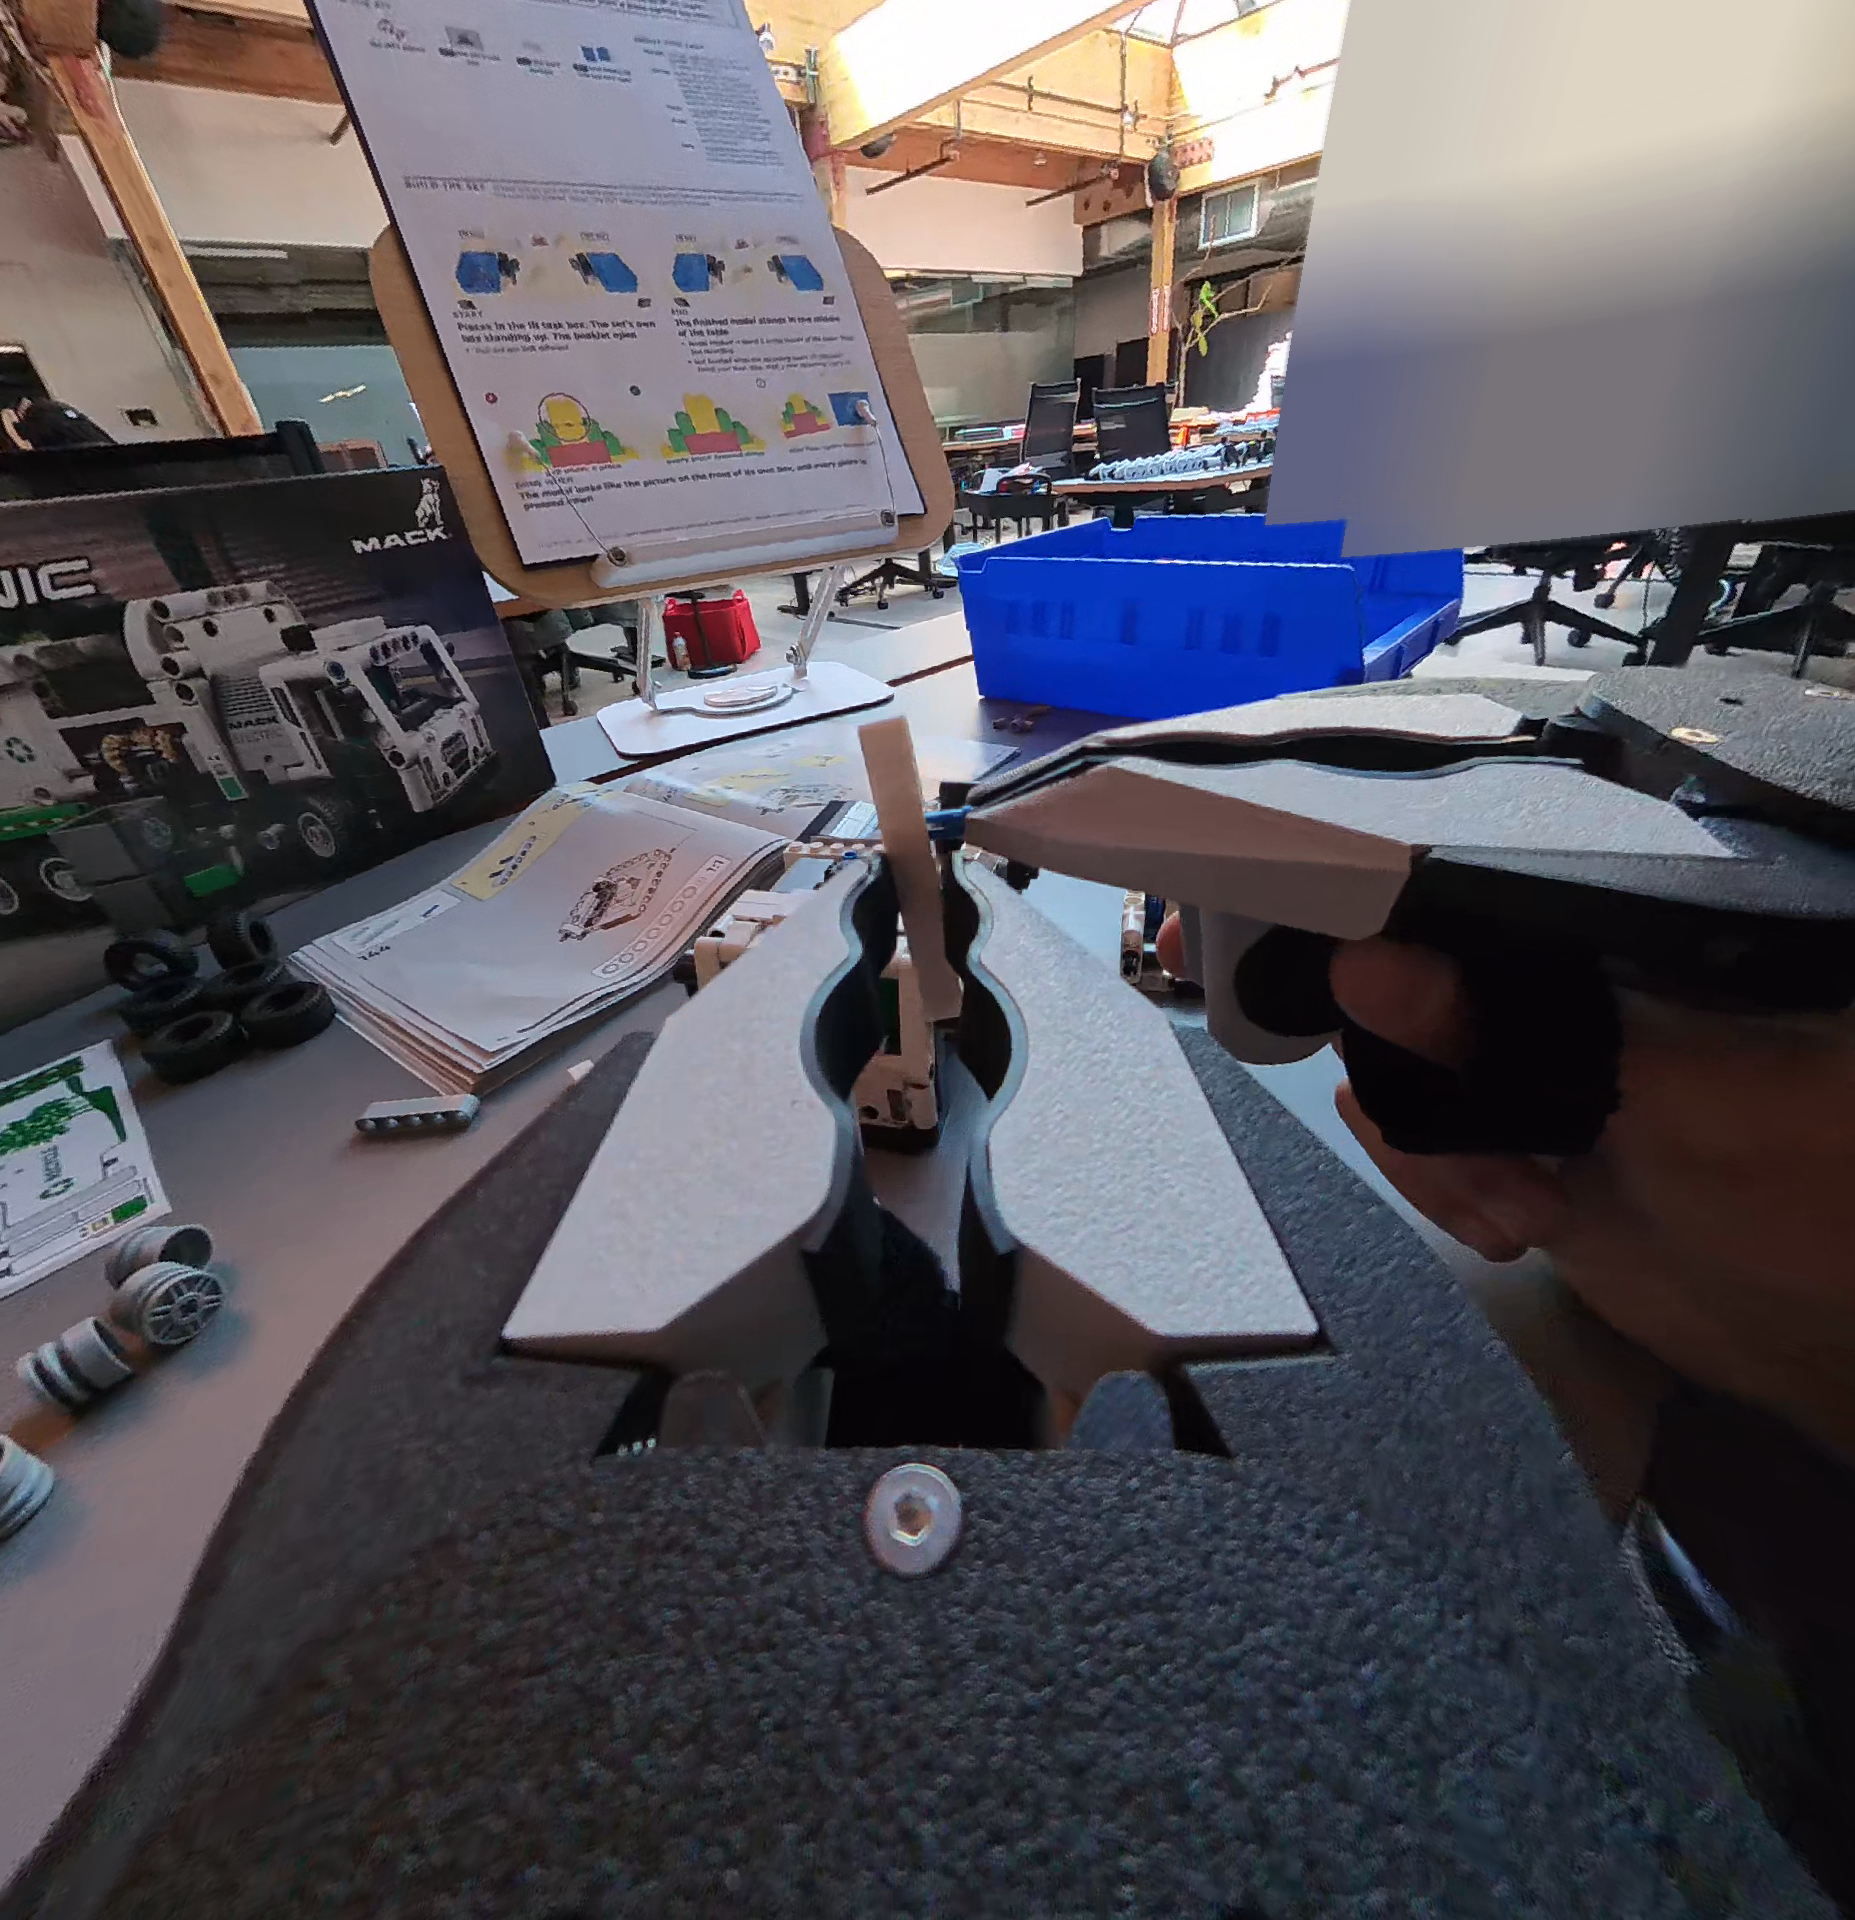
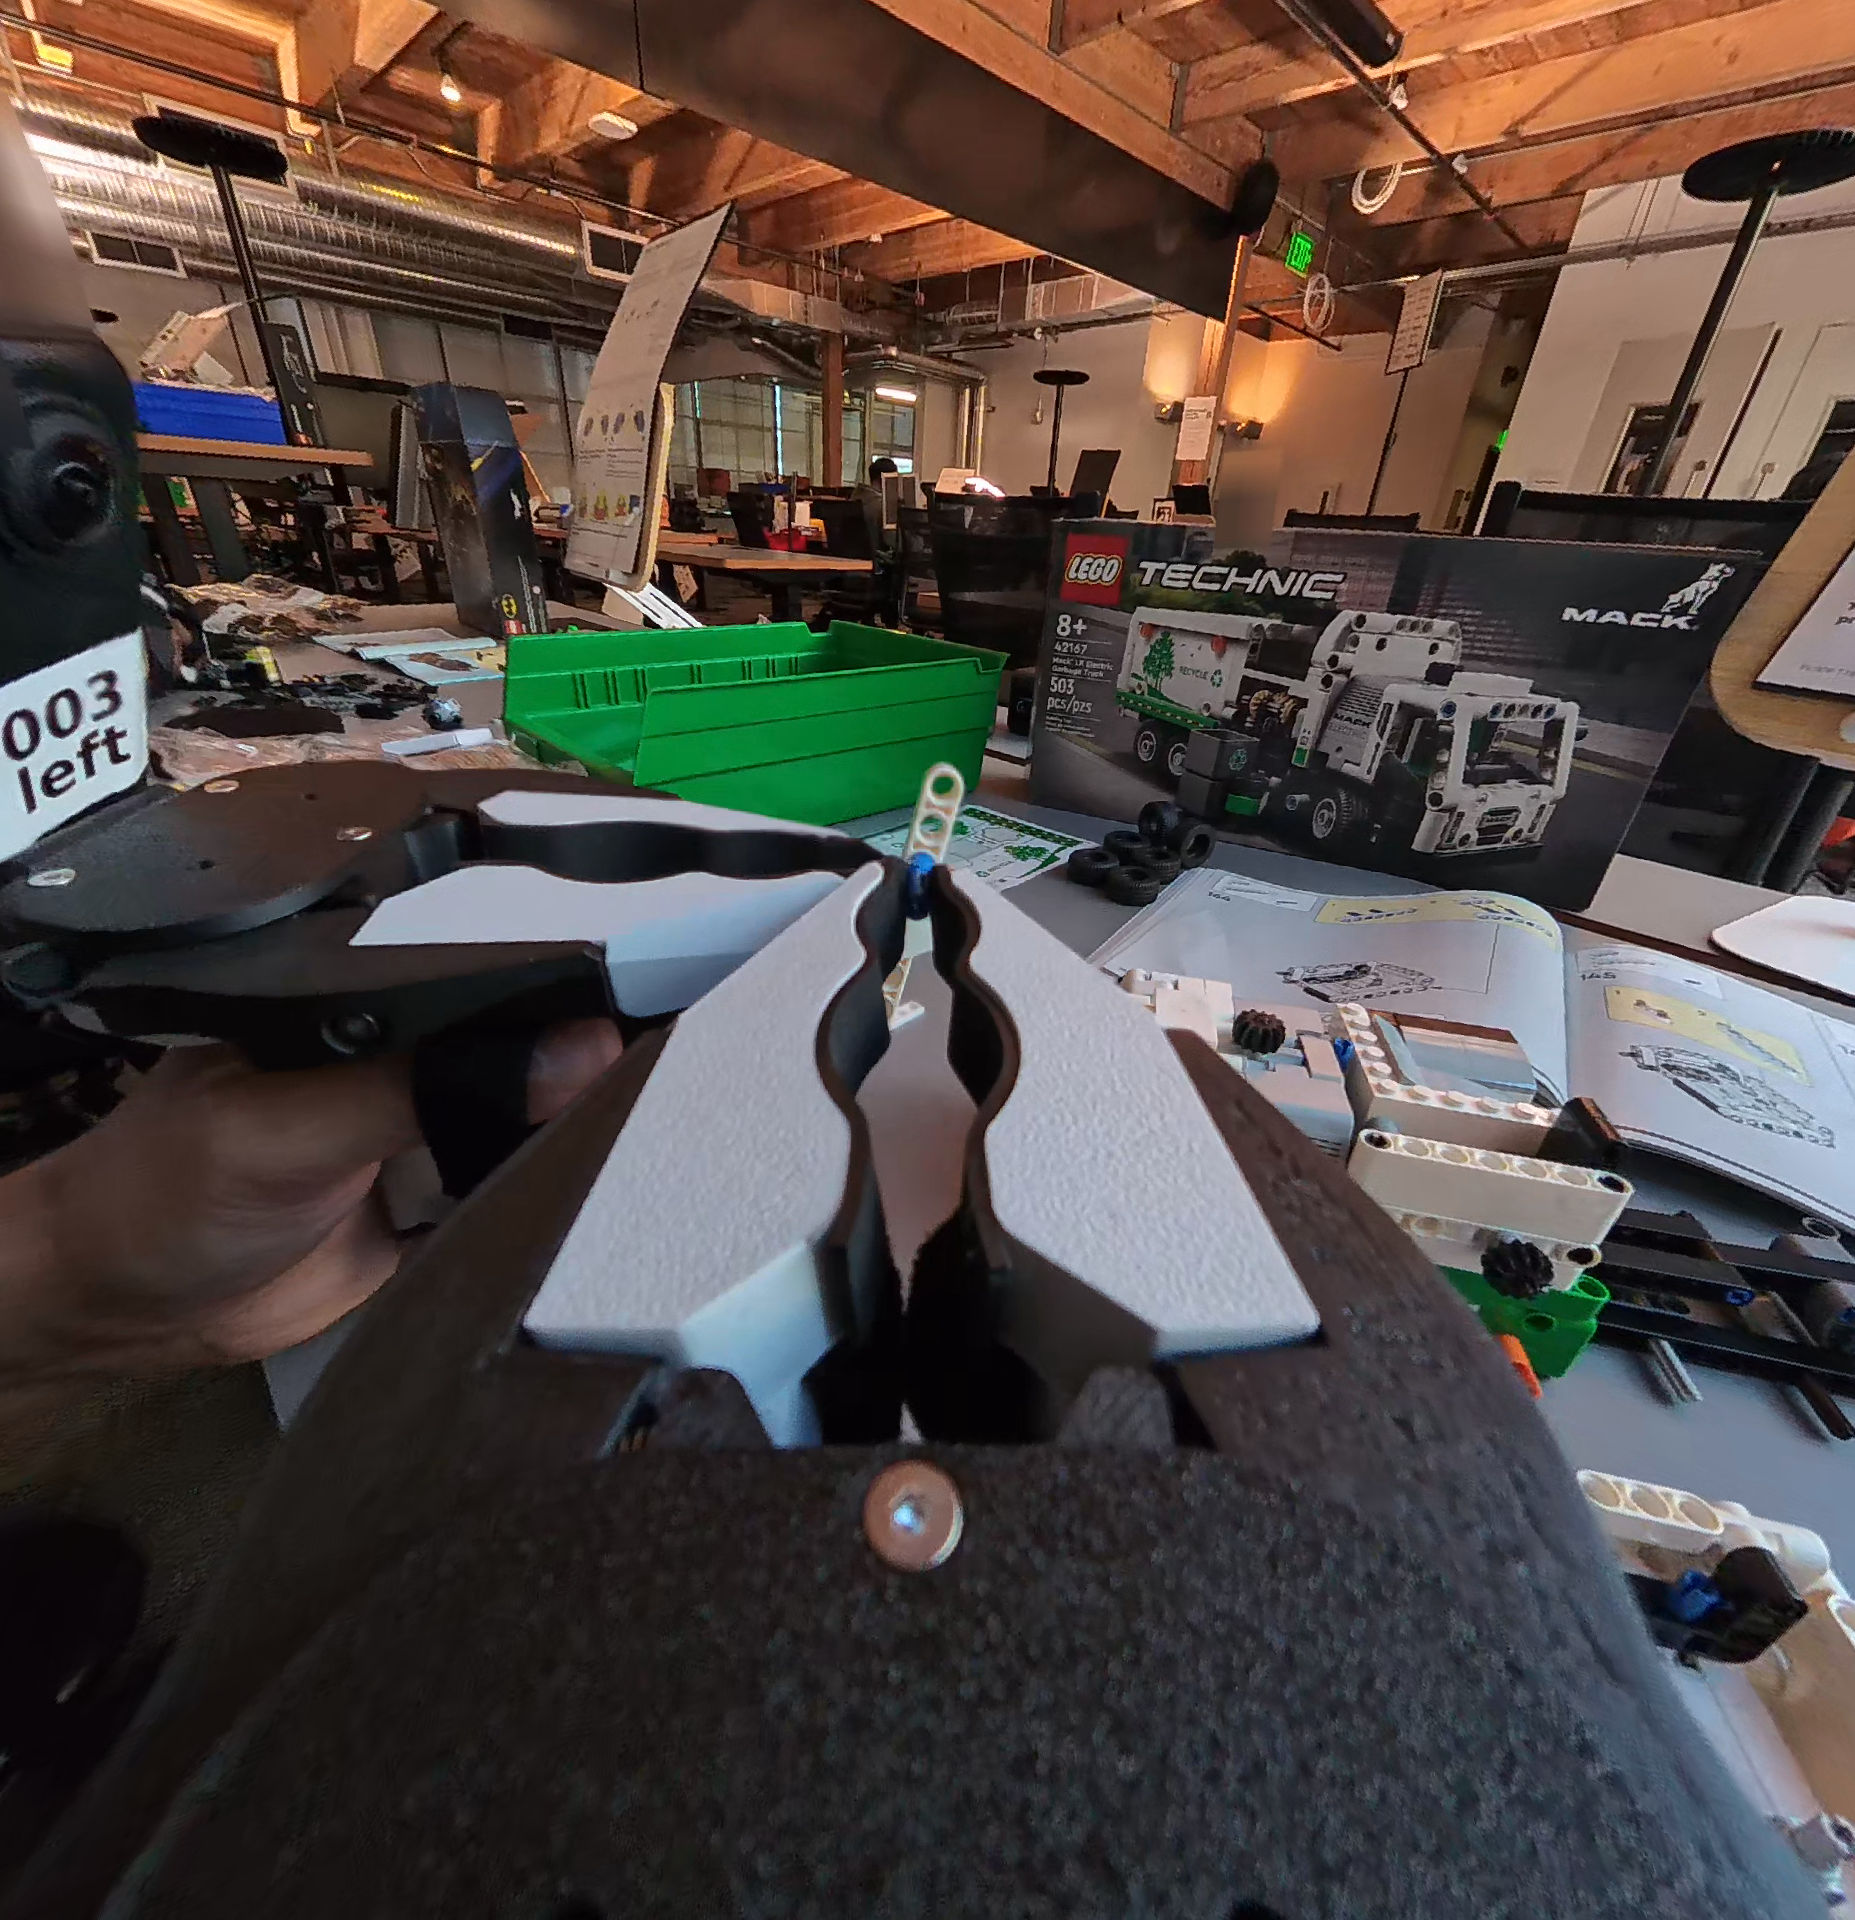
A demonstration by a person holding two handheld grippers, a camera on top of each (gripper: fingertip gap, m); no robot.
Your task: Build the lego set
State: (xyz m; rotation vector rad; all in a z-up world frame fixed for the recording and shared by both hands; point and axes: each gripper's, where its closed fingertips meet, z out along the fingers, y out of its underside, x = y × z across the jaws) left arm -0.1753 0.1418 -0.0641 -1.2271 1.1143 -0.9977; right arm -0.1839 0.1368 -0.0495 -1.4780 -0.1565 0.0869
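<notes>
My left gripper (image 1: 907,883) is shut on a thin white beam (image 1: 902,831) and holds it upright above the table. My right gripper (image 1: 964,821) comes in from the right, shut on a small blue pin (image 1: 944,821) whose end is against the beam's side. In the right wrist view, my right gripper (image 2: 915,883) pinches the blue pin (image 2: 915,896) at its tips. The white beam (image 2: 941,810) stands just behind it, with the left gripper (image 2: 861,857) reaching in from the left. The partly built white and green truck (image 2: 1453,1143) lies on the table to the right.
The open instruction booklet (image 1: 549,935) and the set's box (image 1: 227,707) lie to the left. Black tyres (image 1: 216,997), grey wheel hubs (image 1: 164,1288), a grey beam (image 1: 419,1117) and a sticker sheet (image 1: 40,1164) are nearby. A blue bin (image 1: 1162,623), a green bin (image 2: 746,707) and a document stand (image 1: 642,312) stand behind. Only a small space, under 4 cm, lies between the two pairs of fingers.
</notes>
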